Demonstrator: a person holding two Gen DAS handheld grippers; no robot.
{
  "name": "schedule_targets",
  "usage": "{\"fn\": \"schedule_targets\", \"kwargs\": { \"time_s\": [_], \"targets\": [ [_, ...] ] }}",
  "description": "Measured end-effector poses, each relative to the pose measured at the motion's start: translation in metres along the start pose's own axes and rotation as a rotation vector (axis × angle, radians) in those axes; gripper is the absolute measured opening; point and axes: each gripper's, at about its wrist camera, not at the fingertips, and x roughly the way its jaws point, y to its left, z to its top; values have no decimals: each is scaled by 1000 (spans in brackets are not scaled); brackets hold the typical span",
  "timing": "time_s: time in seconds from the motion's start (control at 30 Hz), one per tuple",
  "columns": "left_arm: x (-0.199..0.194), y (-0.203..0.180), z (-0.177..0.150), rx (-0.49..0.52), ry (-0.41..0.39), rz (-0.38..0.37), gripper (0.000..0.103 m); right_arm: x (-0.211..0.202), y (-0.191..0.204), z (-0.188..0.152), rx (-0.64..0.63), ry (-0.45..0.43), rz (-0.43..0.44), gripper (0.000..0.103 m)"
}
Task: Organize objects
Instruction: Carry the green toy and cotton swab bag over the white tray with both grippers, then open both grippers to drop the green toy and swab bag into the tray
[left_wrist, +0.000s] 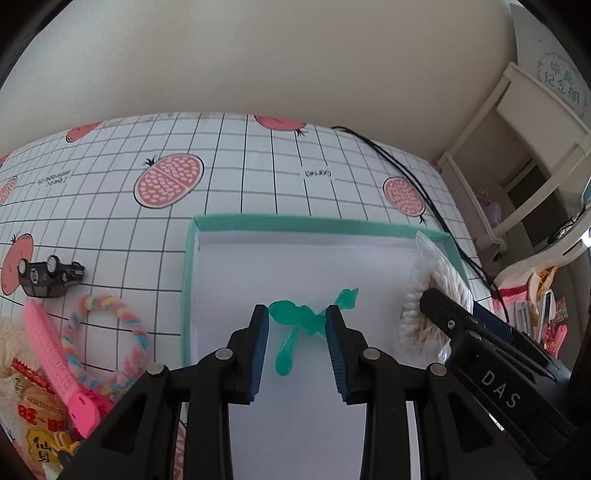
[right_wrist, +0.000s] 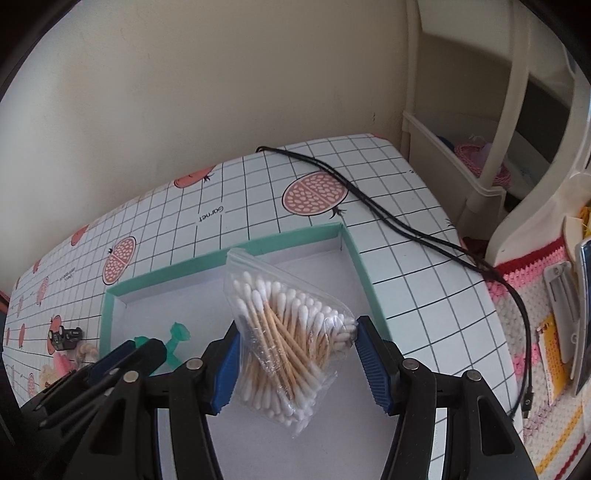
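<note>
Grid-and-pomegranate tablecloth (left_wrist: 258, 173) covers table. Black cable (right_wrist: 406, 225) runs from far edge across right side, off near-right corner. Cream shelf unit (right_wrist: 491, 155) stands right, against plain wall (left_wrist: 258, 55).

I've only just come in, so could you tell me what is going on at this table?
A person is sorting small things into the teal-rimmed box. The left tool is open around a green plastic toy lying inside it; the right tool is open around a bag of cotton swabs there. A toy car waits outside.
</note>
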Motion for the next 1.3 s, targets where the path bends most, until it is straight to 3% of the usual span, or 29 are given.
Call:
{"fn": "schedule_targets", "kwargs": {
  "time_s": [0.93,1.3],
  "targets": [
    [-4,0,7,-14,-11,0,34,15,5,5,-36,36,-9,65],
    [-37,-2,16,-13,-38,18,48,-12,2,14,-21,11,7,73]
  ]
}}
